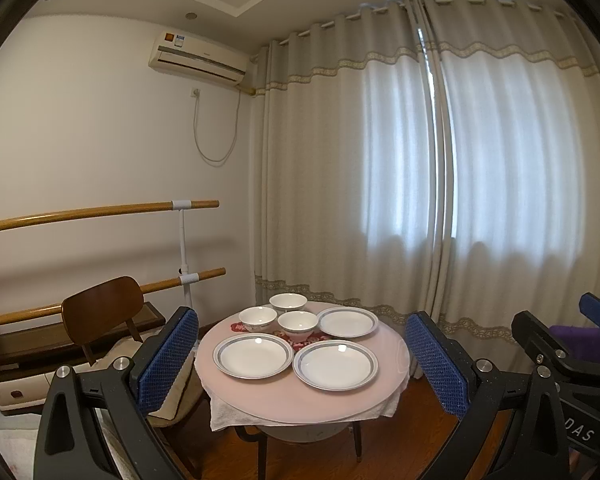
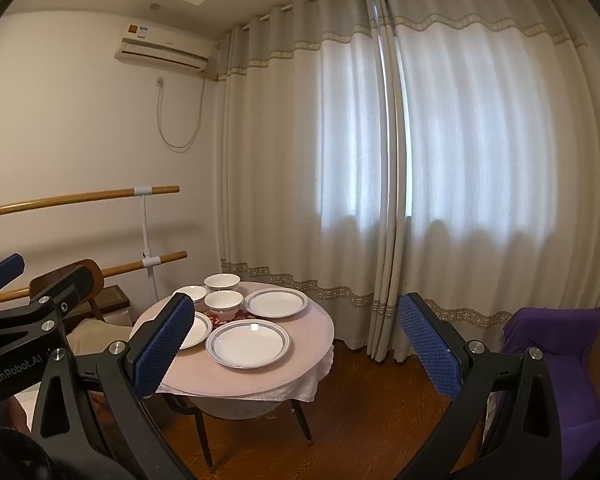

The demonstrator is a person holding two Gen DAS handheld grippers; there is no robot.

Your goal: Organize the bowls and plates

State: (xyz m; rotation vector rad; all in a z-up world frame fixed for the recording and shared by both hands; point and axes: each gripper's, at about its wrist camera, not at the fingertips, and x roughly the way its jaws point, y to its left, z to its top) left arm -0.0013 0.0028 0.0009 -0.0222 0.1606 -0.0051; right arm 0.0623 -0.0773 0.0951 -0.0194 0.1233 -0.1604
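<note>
A round pink table [image 1: 300, 396] holds three white plates with grey-blue rims: front left [image 1: 253, 355], front right [image 1: 335, 365], back right [image 1: 348, 321]. Three white bowls stand behind them: left [image 1: 257, 318], middle [image 1: 298, 324], back [image 1: 288, 302]. My left gripper [image 1: 302, 356] is open and empty, well short of the table. My right gripper [image 2: 300, 342] is open and empty, also away from the table [image 2: 260, 376]. In the right wrist view its left finger [image 2: 162, 344] hides part of the front left plate [image 2: 198, 330]. The other plates [image 2: 248, 343] [image 2: 276, 302] and bowls [image 2: 223, 303] show there.
A brown wooden chair [image 1: 104, 312] with a cushion stands left of the table. Wooden ballet bars [image 1: 100, 212] run along the left wall. Long curtains [image 1: 420, 160] hang behind. A purple-covered seat [image 2: 556, 344] is at the right. The floor is wood [image 2: 360, 412].
</note>
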